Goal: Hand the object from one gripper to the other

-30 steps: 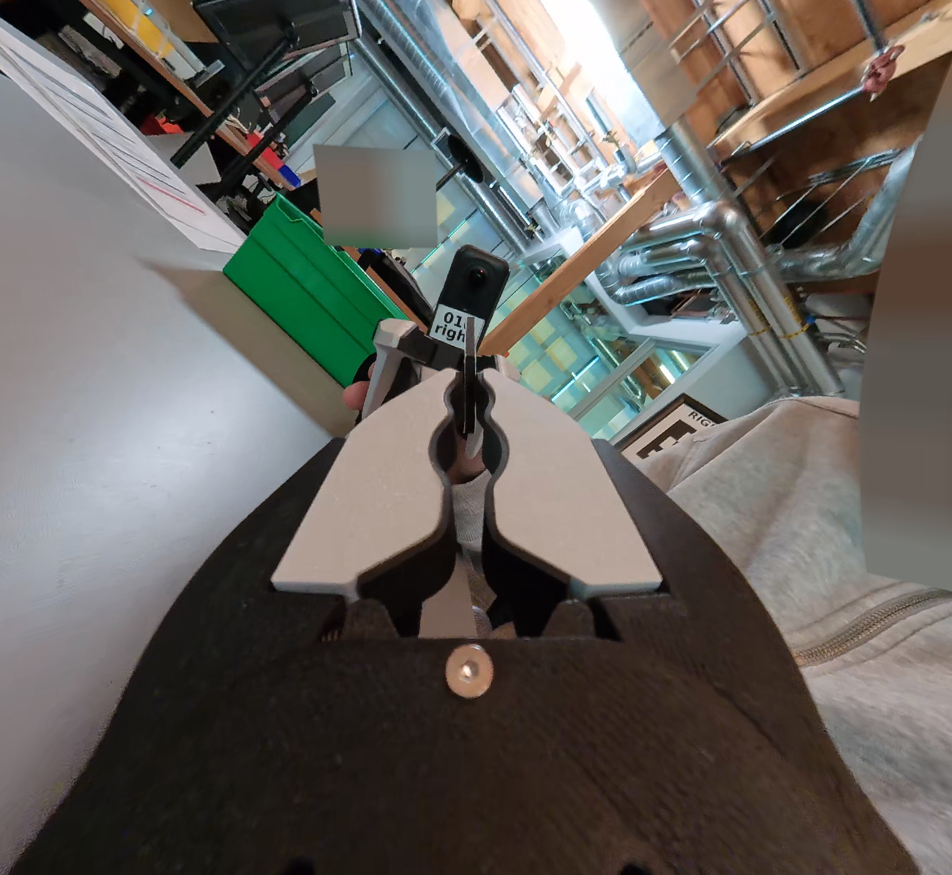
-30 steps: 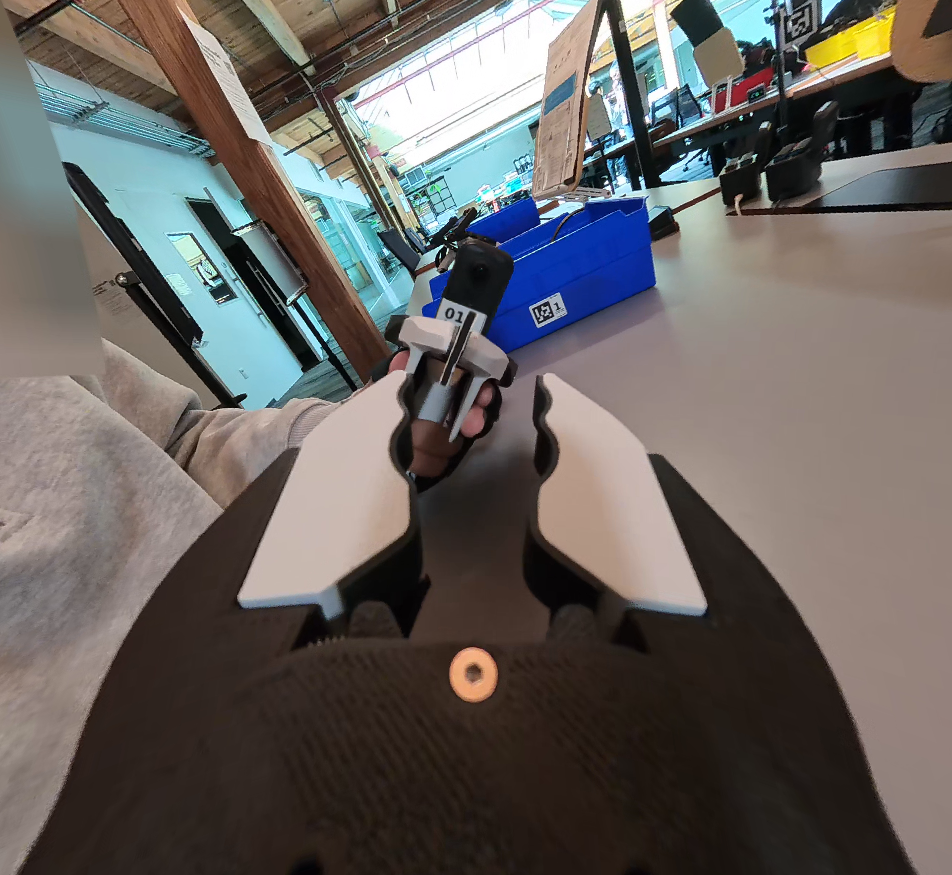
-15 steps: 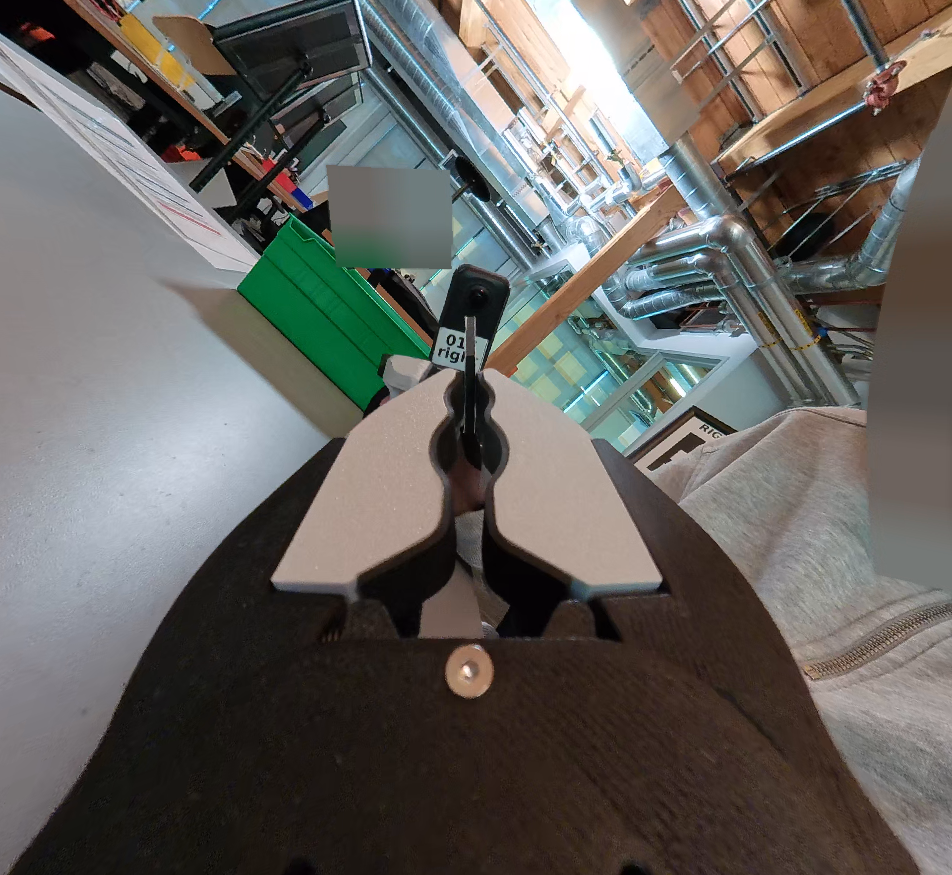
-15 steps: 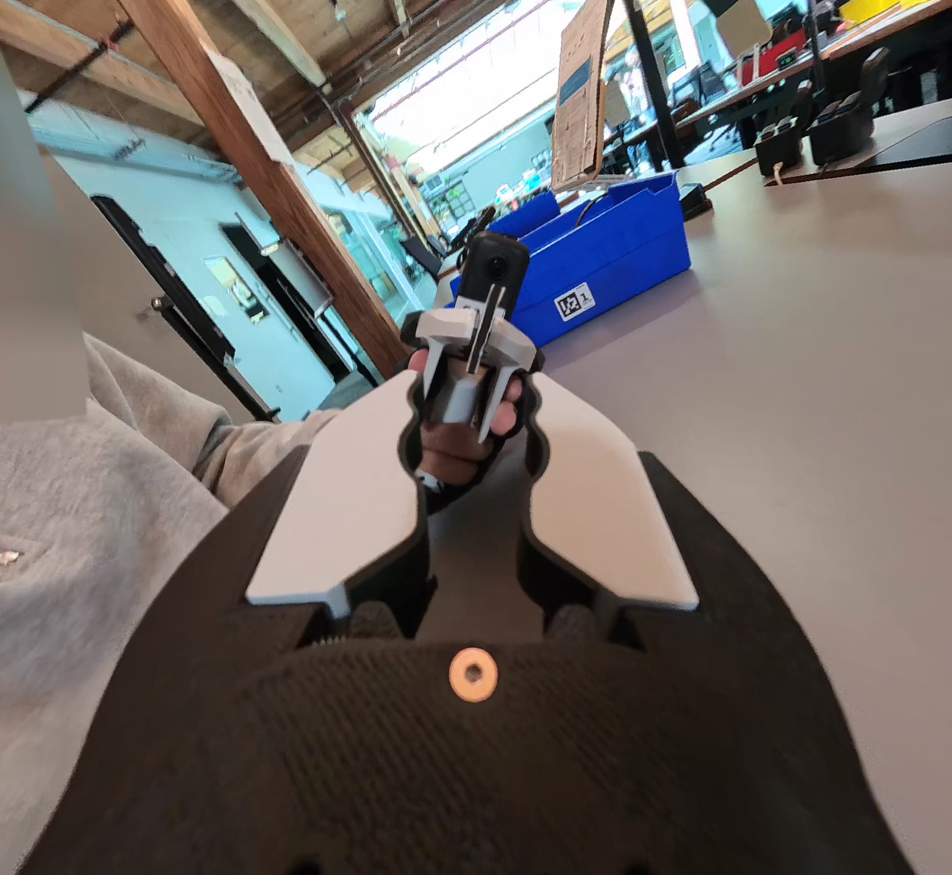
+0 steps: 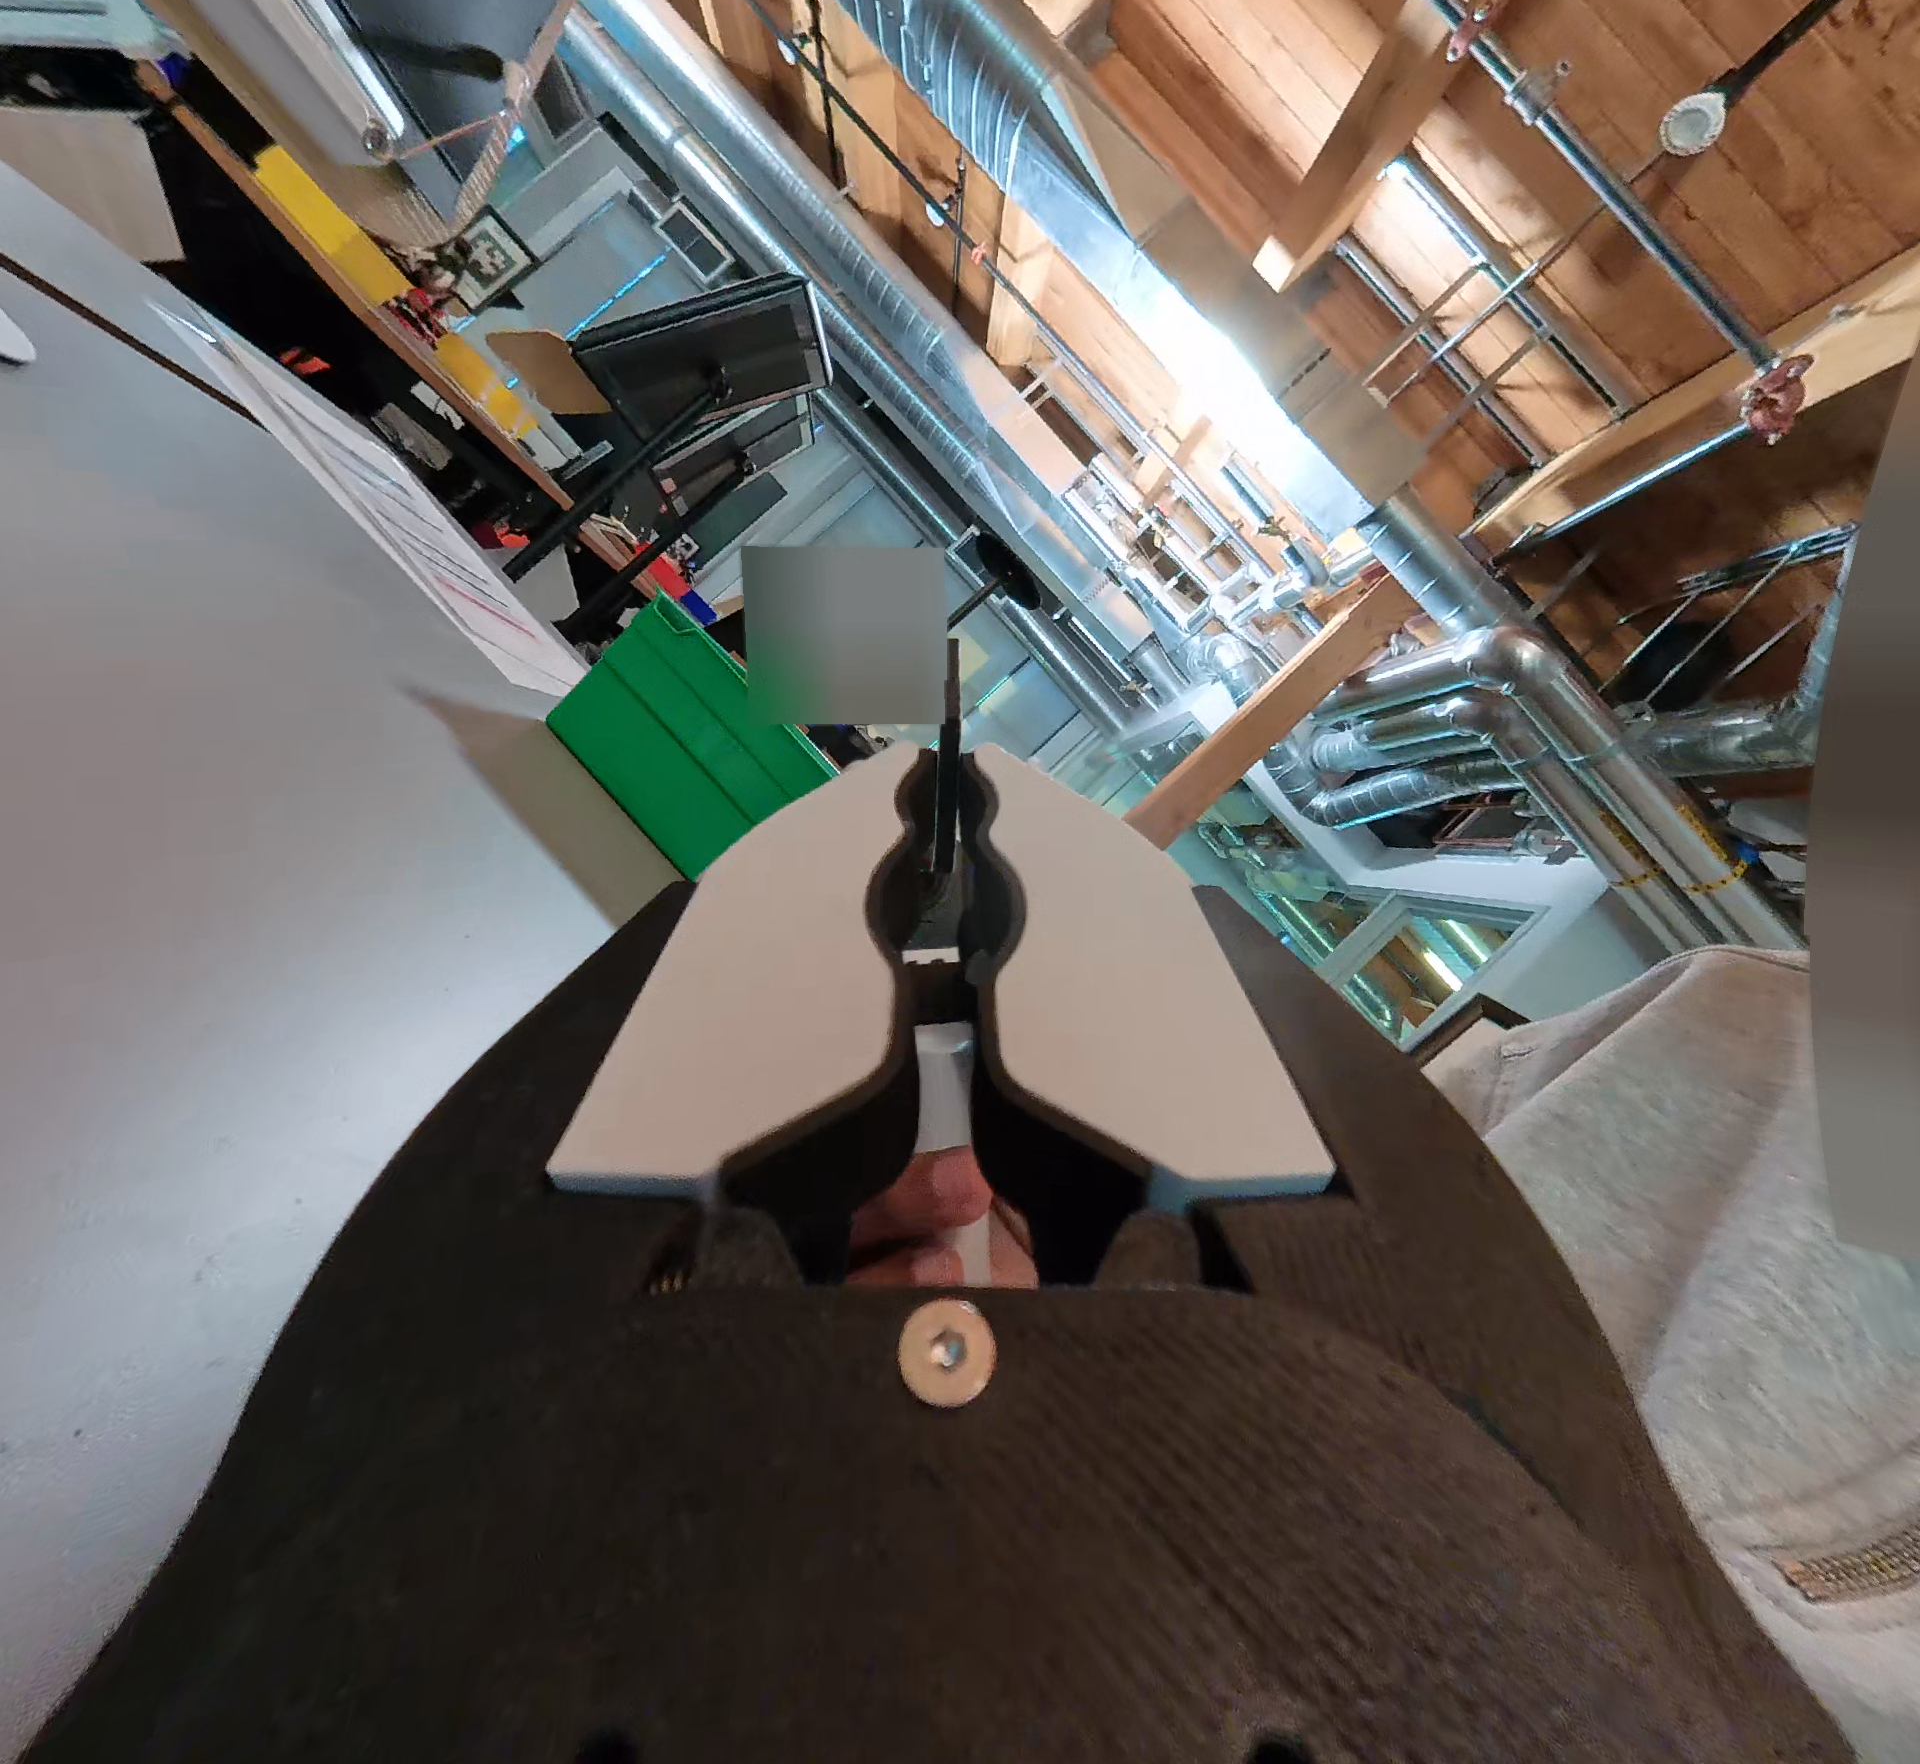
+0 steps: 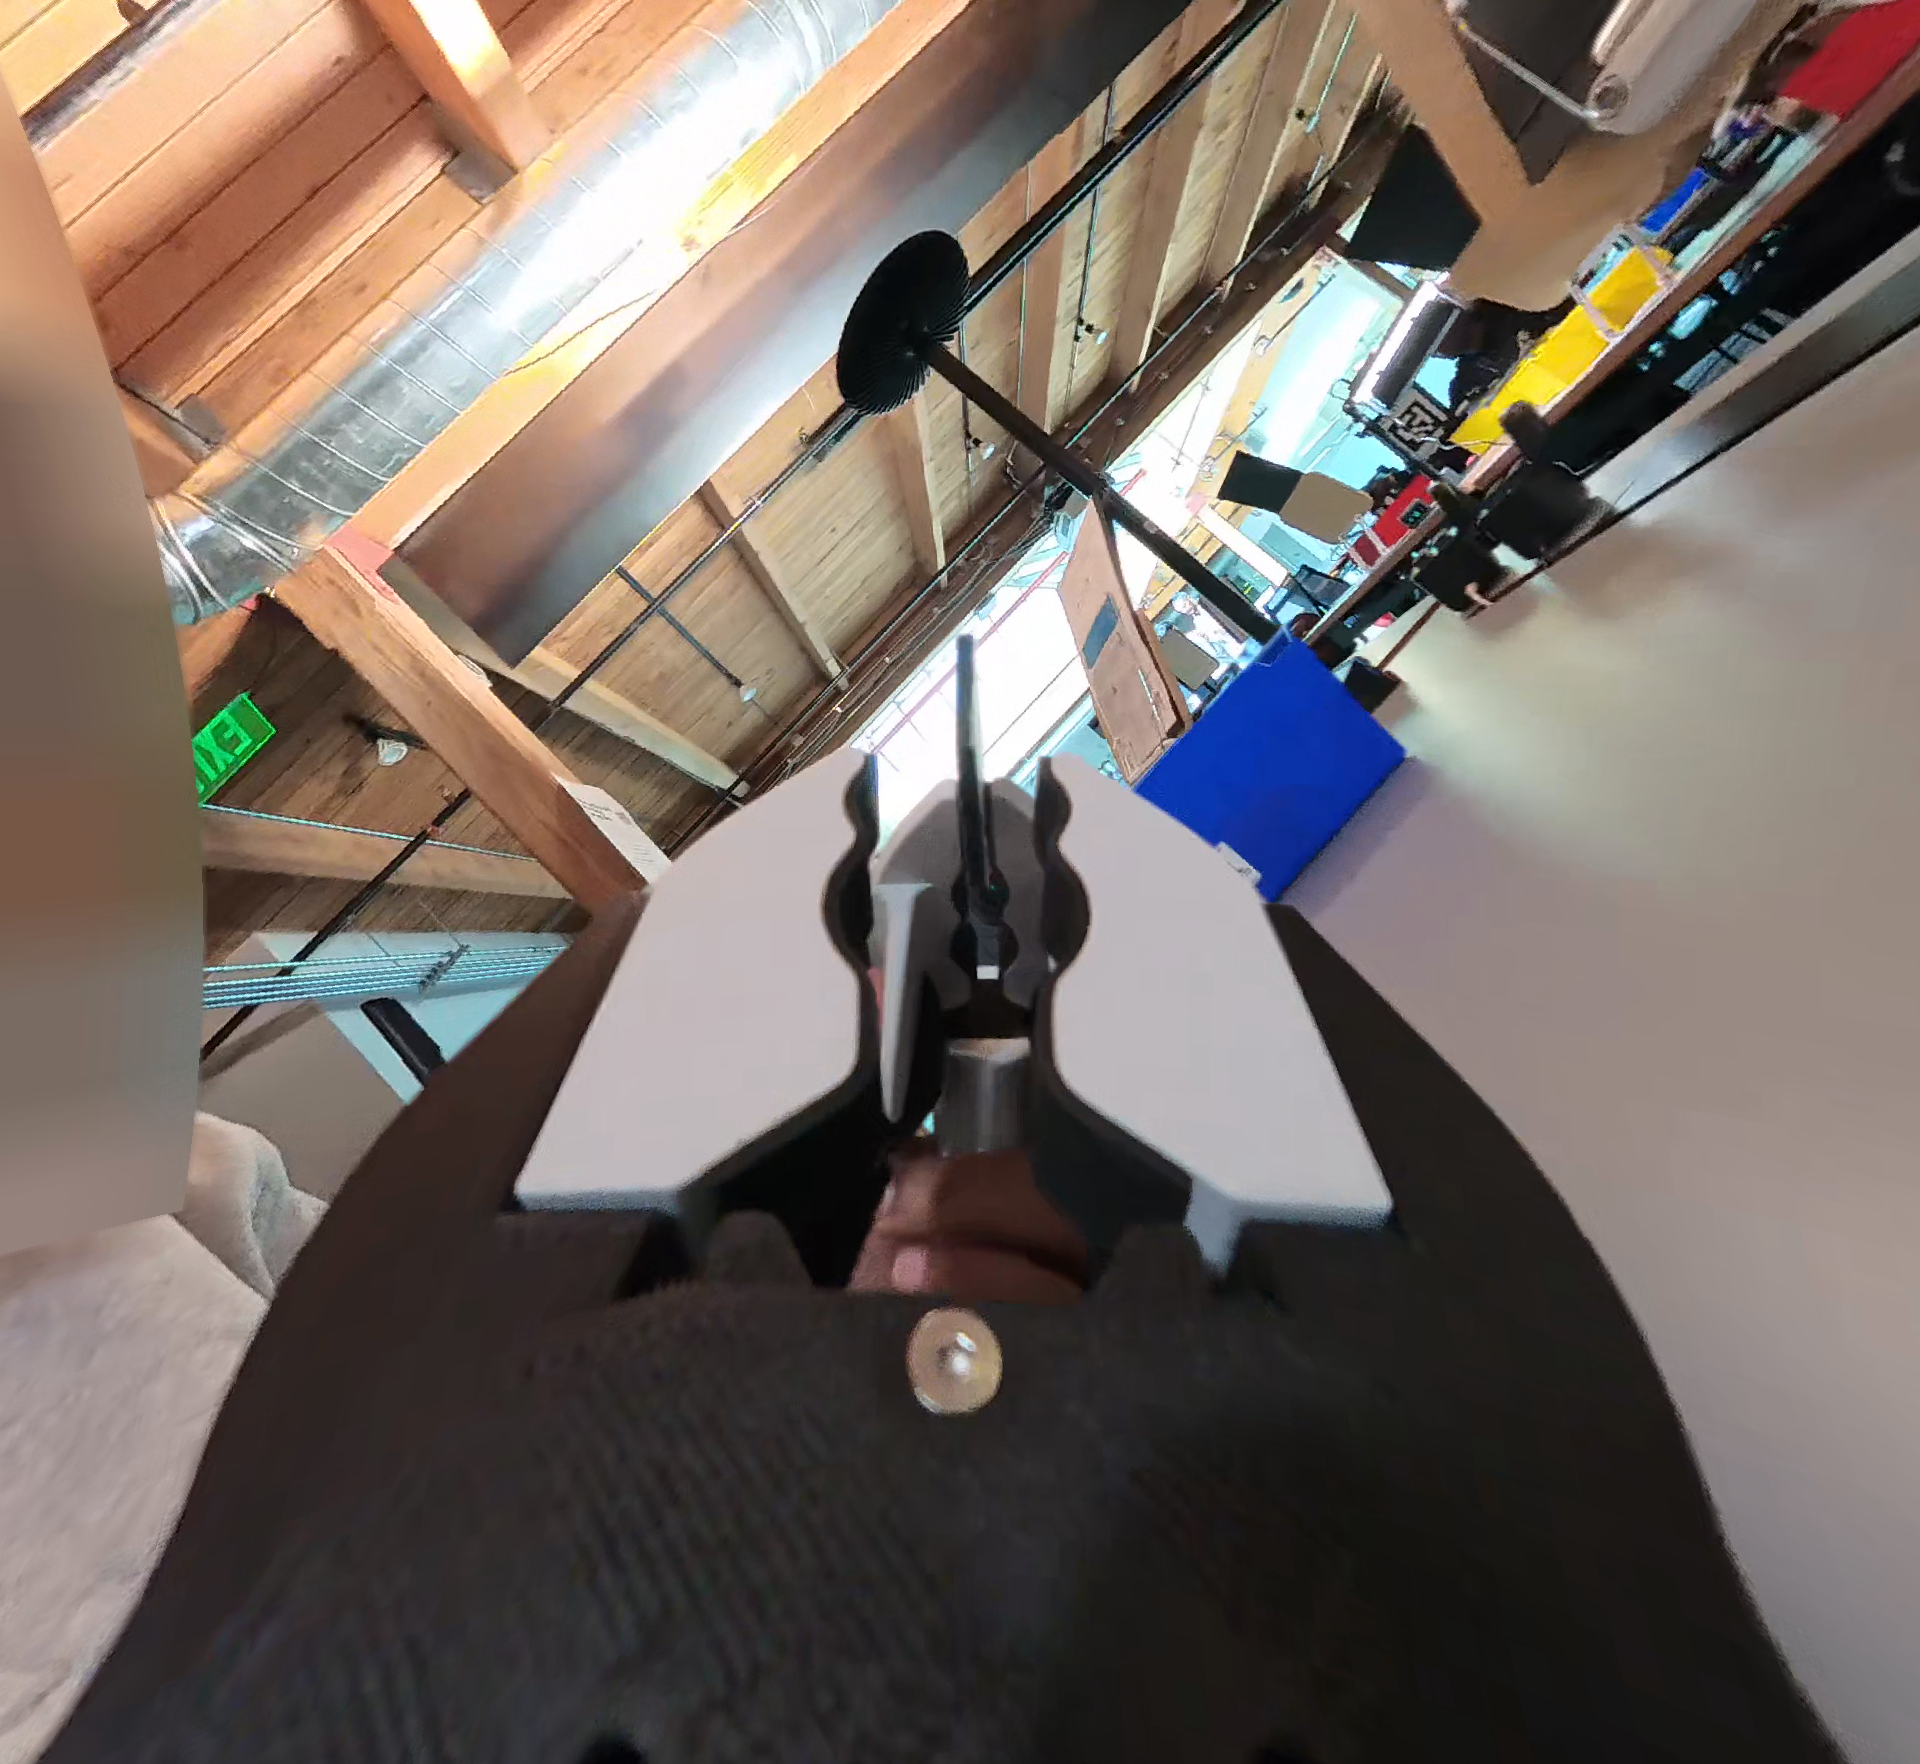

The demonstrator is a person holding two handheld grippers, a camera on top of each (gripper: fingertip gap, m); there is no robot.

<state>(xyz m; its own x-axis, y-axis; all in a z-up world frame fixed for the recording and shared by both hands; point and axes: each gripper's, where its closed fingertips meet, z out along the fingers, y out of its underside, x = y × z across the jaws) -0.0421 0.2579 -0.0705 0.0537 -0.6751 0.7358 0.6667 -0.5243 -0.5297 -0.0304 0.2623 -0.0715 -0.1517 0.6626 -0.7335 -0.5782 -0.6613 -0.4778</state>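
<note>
A thin black rod-like object [image 5: 951,727] stands upright between the tips of my left gripper [image 5: 948,764], which is shut on it. In the right wrist view the same object [image 6: 966,727] rises through the gap of my right gripper [image 6: 951,779]. The right jaws stand apart on either side of the object and of the left gripper's grey fingertips [image 6: 914,847]. They do not visibly press on the object. Through each gripper's gap I see parts of the other gripper and a hand [image 6: 966,1226]. Both grippers tilt up toward the ceiling.
A grey table lies to the left in the left wrist view [image 5: 208,883] and to the right in the right wrist view [image 6: 1662,883]. A green bin [image 5: 675,738] and a blue bin [image 6: 1268,758] stand on it. A grey sweatshirt [image 5: 1662,1247] is close by. Less than 4 cm separates the two grippers' tips.
The two grippers have come together and tilted upward. The right gripper, apart from the left before, now straddles the left's fingertips and the object, with its gap a little narrower.
</note>
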